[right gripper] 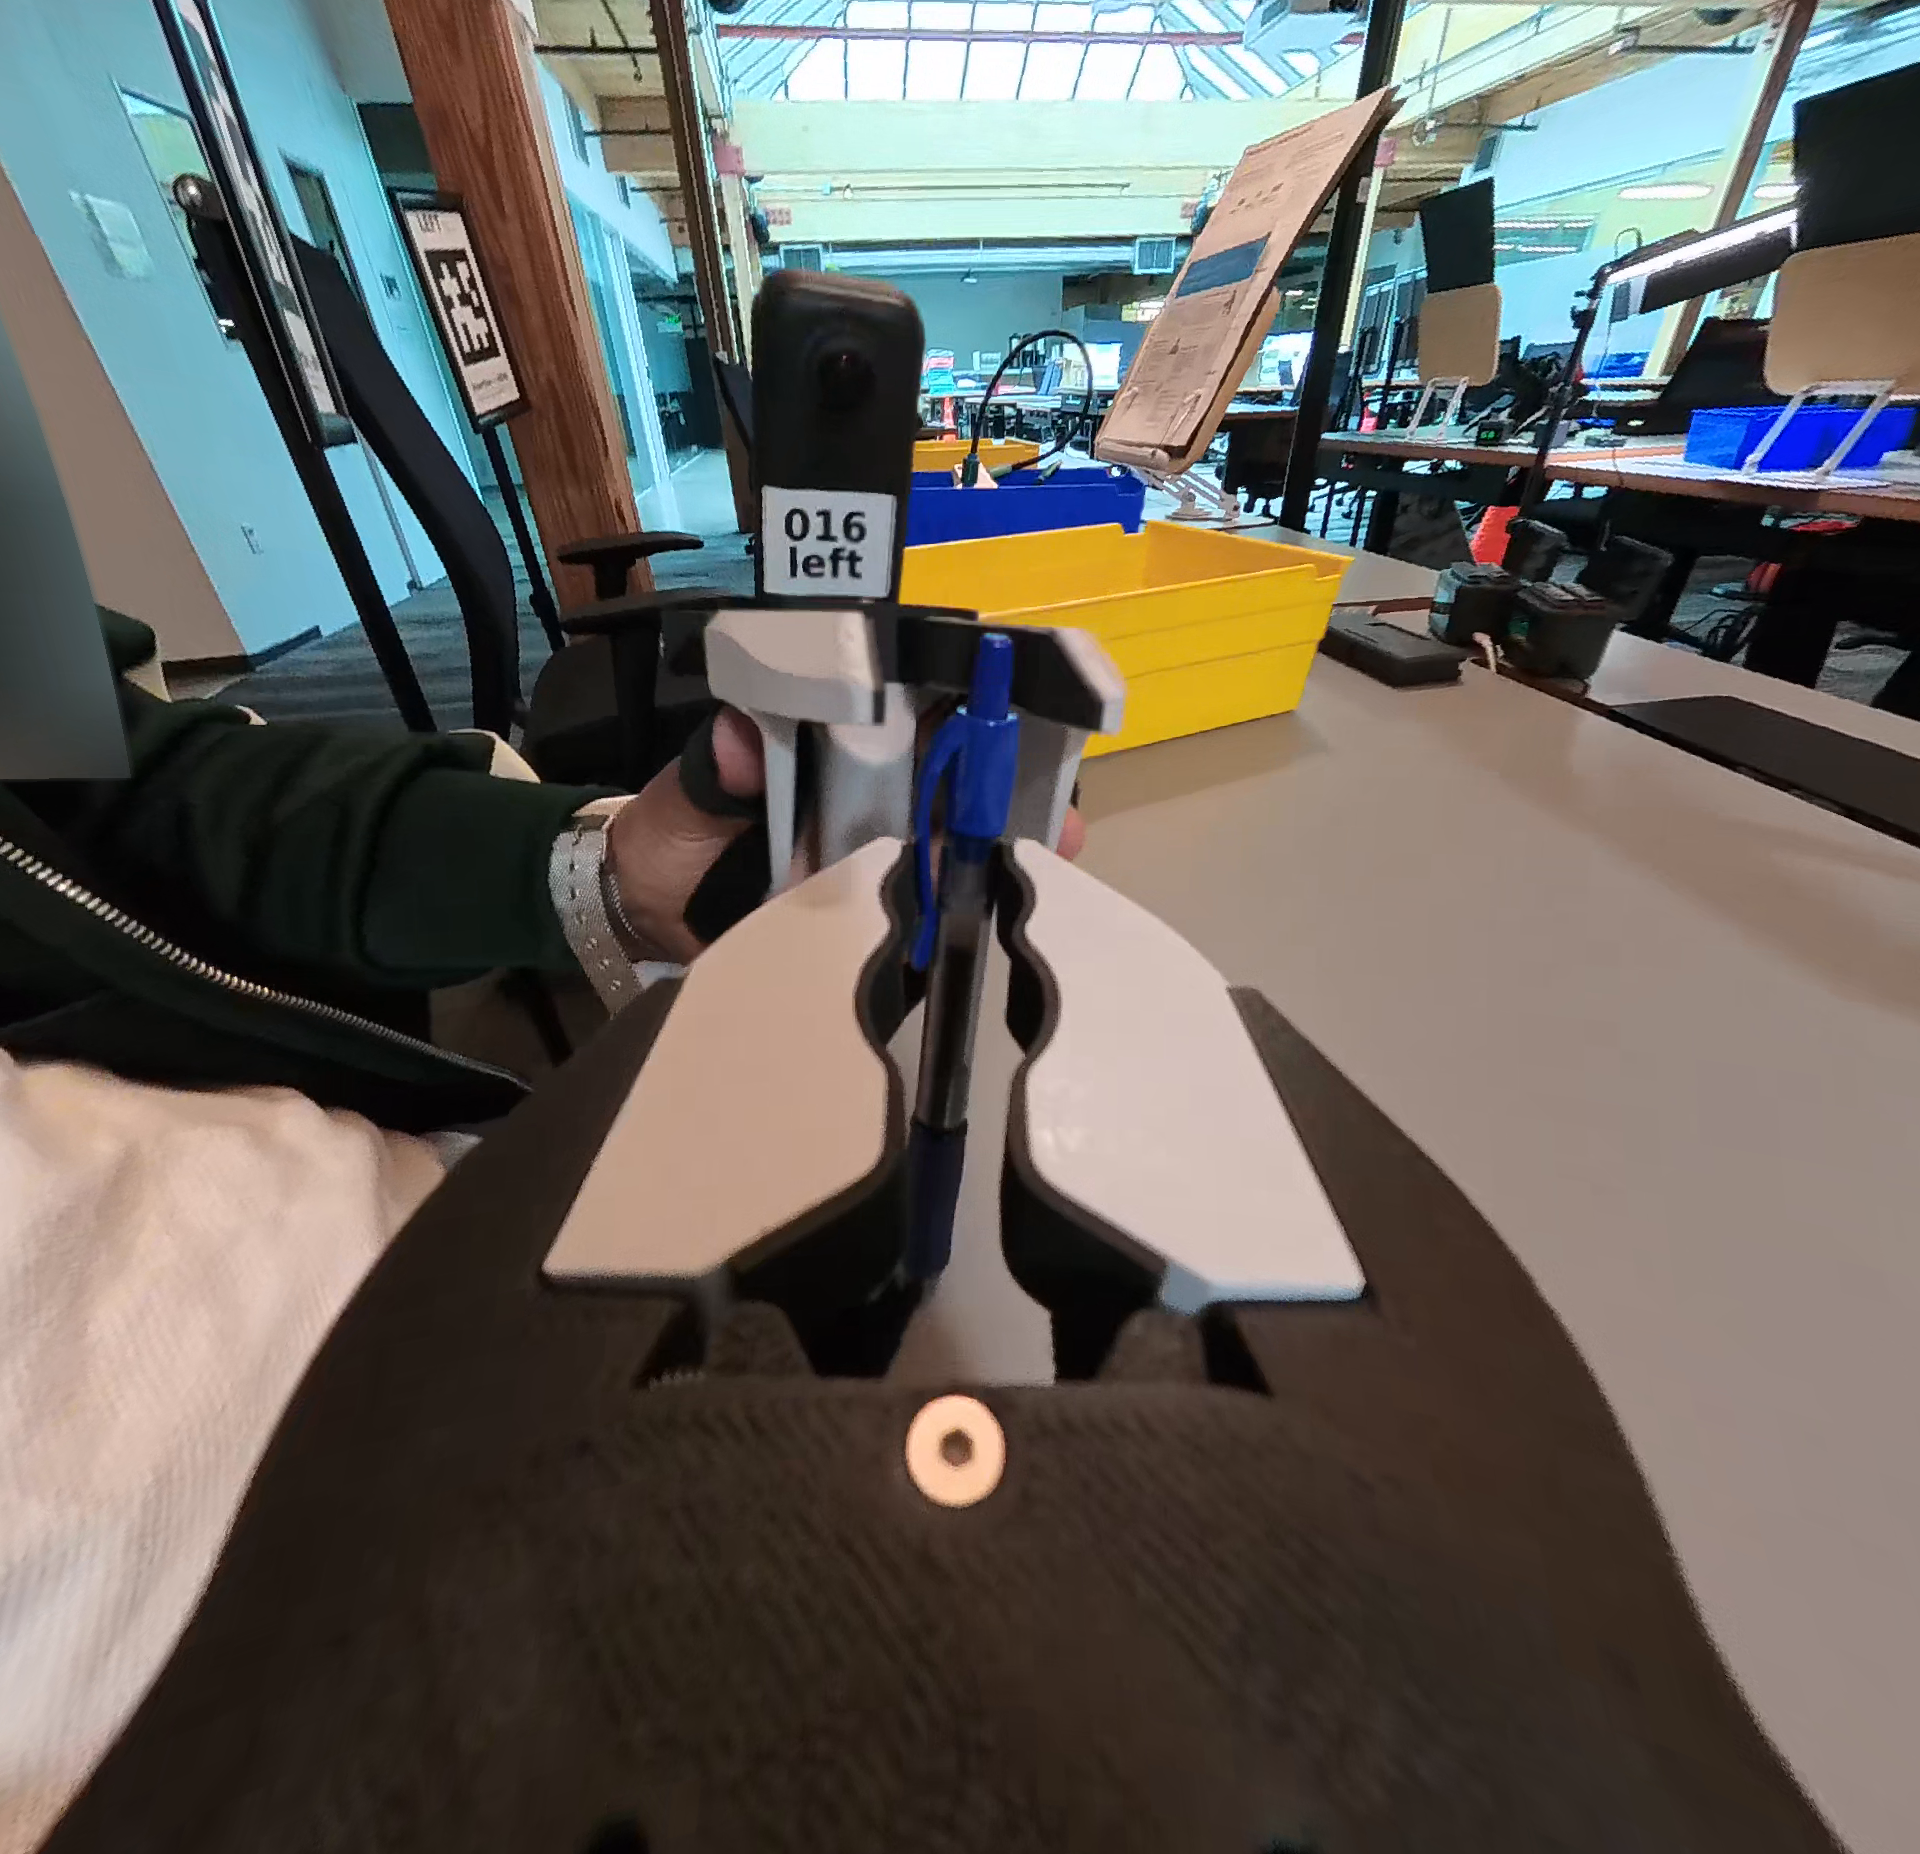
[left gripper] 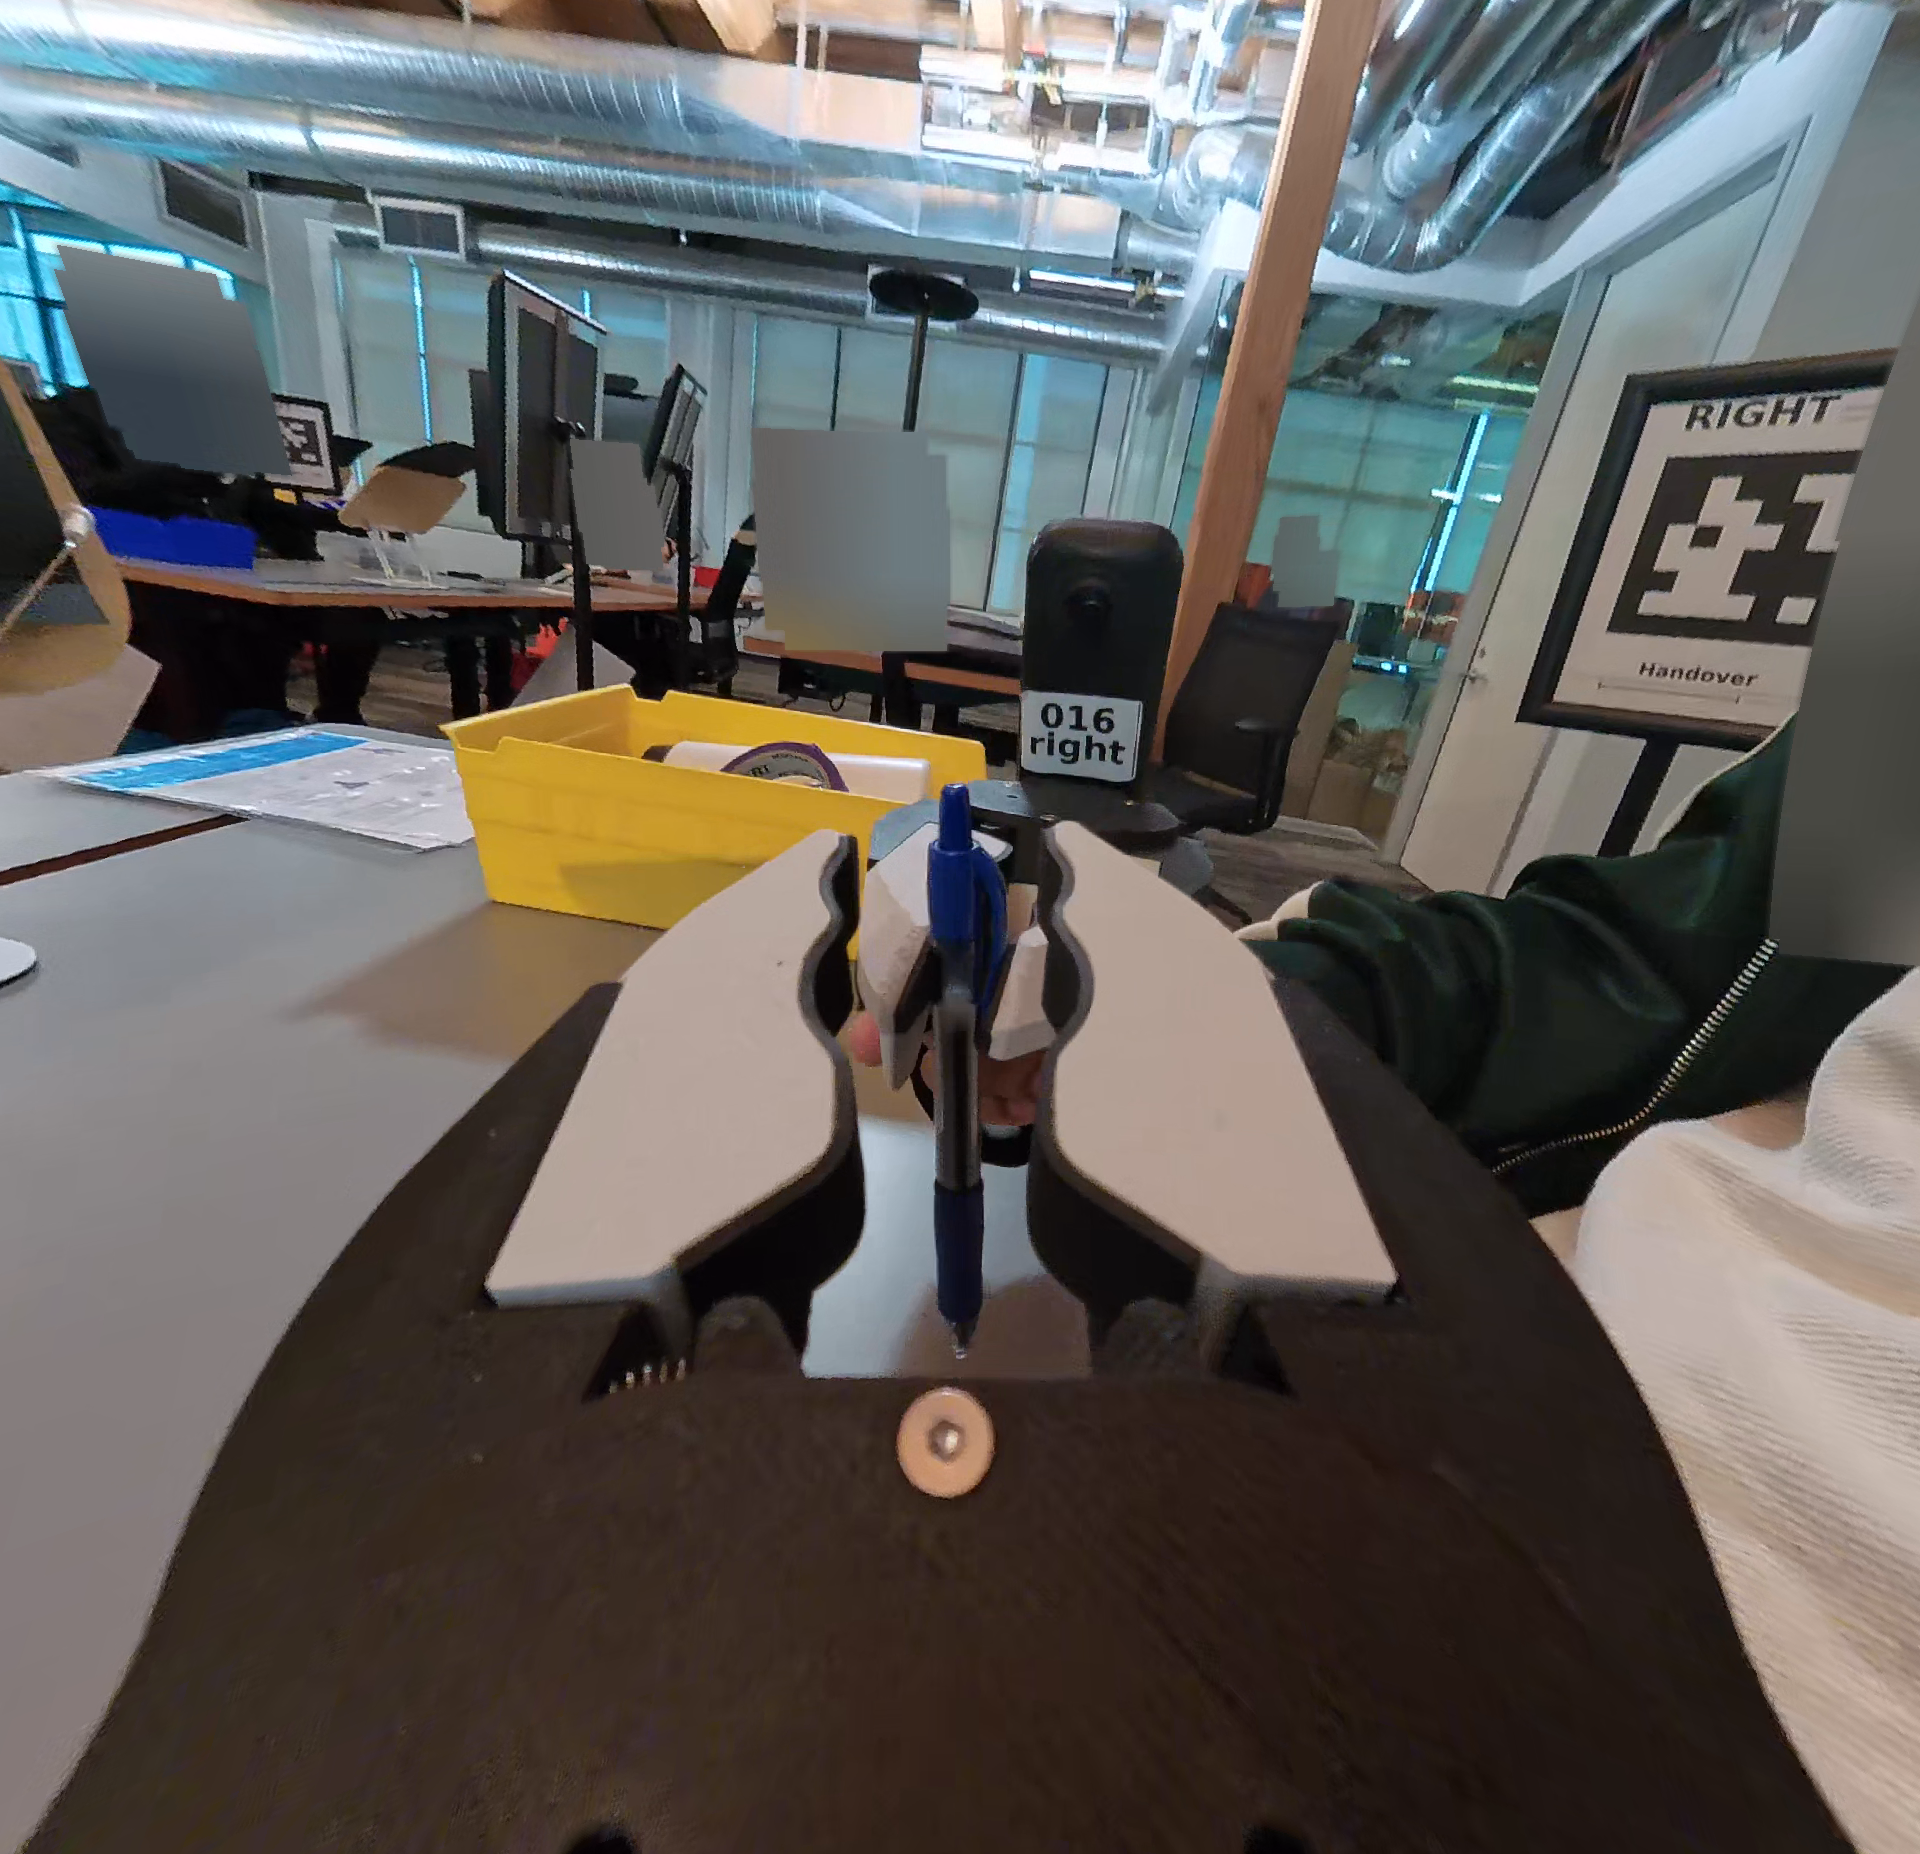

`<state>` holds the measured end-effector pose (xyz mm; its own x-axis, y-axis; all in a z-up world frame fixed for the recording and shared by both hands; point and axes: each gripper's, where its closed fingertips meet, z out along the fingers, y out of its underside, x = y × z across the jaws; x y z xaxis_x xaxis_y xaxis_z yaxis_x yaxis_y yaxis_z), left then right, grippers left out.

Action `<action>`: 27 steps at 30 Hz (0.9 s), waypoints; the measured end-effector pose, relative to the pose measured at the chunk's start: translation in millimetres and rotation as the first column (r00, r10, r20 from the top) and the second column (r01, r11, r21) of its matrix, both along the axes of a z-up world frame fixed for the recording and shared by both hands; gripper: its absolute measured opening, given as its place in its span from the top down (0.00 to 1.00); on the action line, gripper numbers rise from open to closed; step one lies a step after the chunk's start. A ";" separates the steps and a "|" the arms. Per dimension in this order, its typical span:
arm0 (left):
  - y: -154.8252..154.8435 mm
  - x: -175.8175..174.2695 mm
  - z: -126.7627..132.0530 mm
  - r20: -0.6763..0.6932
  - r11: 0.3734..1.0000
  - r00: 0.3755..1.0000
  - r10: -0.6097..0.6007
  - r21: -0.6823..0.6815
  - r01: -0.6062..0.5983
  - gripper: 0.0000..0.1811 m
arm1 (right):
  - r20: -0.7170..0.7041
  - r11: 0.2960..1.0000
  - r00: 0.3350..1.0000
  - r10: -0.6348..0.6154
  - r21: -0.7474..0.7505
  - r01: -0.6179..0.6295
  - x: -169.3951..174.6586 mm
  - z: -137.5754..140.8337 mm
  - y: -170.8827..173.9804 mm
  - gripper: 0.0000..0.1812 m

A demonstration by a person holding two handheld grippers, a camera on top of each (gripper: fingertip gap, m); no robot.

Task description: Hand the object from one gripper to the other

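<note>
While the pen (left gripper: 957, 1066) is standing upright between both tongs above the desk (left gripper: 260, 1025), you are mid-handover: the right tongs (left gripper: 961, 957) are pinching its upper barrel, and the left tongs (left gripper: 948, 931) are spread around it. Next, I judge, close the left before releasing the right.
</note>
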<state>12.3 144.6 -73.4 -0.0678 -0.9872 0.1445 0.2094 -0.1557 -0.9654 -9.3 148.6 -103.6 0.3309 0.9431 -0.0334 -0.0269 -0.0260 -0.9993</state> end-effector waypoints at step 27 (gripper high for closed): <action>9.9 -7.3 2.1 -0.010 0.998 0.999 0.049 -0.044 -0.049 0.96 | -0.201 0.971 0.954 -0.222 0.044 0.235 38.2 27.6 30.2 0.45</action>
